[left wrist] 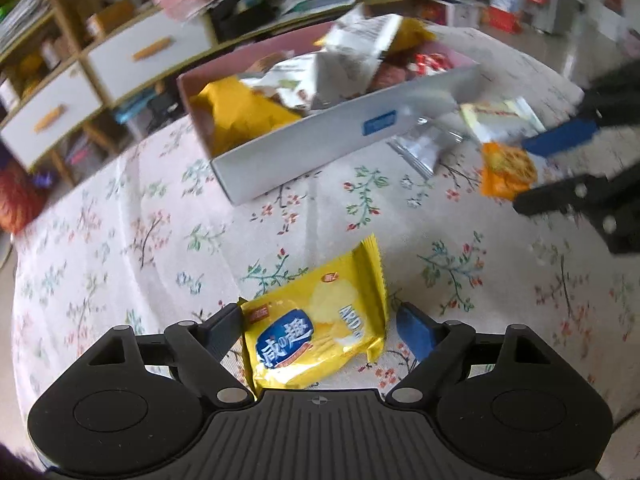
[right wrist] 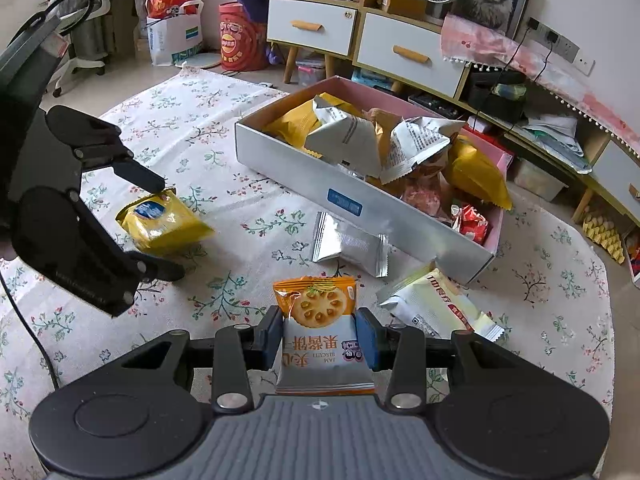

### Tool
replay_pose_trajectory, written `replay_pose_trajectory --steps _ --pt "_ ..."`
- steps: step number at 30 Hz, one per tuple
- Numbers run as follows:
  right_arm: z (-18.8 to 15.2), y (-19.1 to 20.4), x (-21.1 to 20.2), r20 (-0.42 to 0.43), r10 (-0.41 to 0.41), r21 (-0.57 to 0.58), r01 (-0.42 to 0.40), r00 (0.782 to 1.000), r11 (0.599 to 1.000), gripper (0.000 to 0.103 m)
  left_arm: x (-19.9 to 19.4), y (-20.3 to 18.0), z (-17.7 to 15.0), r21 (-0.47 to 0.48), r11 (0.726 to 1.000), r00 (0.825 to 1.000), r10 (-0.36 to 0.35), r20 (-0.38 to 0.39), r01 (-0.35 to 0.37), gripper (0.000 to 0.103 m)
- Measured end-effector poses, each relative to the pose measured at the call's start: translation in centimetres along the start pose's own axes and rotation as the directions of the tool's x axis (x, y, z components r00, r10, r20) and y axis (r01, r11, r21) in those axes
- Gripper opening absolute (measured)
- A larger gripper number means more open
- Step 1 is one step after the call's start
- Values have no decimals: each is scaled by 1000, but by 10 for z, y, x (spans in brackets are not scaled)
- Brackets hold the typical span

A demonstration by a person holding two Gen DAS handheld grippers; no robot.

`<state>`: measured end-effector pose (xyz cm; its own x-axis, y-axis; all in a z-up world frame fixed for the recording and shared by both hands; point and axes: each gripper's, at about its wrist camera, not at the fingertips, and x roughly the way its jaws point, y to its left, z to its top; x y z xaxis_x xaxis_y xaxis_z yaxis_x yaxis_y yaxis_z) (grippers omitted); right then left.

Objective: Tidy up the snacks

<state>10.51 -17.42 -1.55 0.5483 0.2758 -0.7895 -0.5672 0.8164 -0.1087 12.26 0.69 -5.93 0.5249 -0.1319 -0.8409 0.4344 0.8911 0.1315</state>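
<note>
- On the floral cloth (right wrist: 224, 148), my left gripper (left wrist: 320, 326) stands spread around the yellow snack pack (left wrist: 316, 328), pads clear.
- My right gripper (right wrist: 320, 334) pinches the jam biscuit packet (right wrist: 320, 320).

Black ribbed tongs (right wrist: 320, 334) with blue pads (right wrist: 366, 340), silver pivot screws, trailing black cable (right wrist: 36, 344).

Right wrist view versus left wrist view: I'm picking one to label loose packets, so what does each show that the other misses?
Only the right wrist view shows the jam biscuit packet's lower half clamped in the right gripper, and the whole cream packet.
Only the left wrist view shows the yellow cracker packet's front, between the open left gripper's jaws.
Both show the silver packet and the snack box.
</note>
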Motion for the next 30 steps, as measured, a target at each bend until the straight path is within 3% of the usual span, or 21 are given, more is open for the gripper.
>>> replay_pose_trajectory --steps 4,8,16,20,25,30 --pt "1 -3 0 1 -3 12 3 1000 1000 22 -8 -9 2 20 999 999 -46 21 45 85" --pt "1 -4 -1 3 2 16 -2 1000 1000 22 -12 -21 0 169 986 999 -2 46 -6 86" --pt "0 -5 -3 5 11 28 -11 1000 1000 22 -11 -10 -8 298 953 998 -55 -25 60 87" --pt "1 -5 -2 2 12 29 -12 1000 1000 22 -13 -6 -12 334 942 999 -30 -38 41 87" --pt "1 -3 1 -4 12 24 -12 1000 1000 22 -10 3 -9 298 954 998 -3 -58 20 88" --pt "0 -2 3 -12 13 19 -12 1000 1000 22 -8 19 -7 215 975 991 75 -111 -49 87"
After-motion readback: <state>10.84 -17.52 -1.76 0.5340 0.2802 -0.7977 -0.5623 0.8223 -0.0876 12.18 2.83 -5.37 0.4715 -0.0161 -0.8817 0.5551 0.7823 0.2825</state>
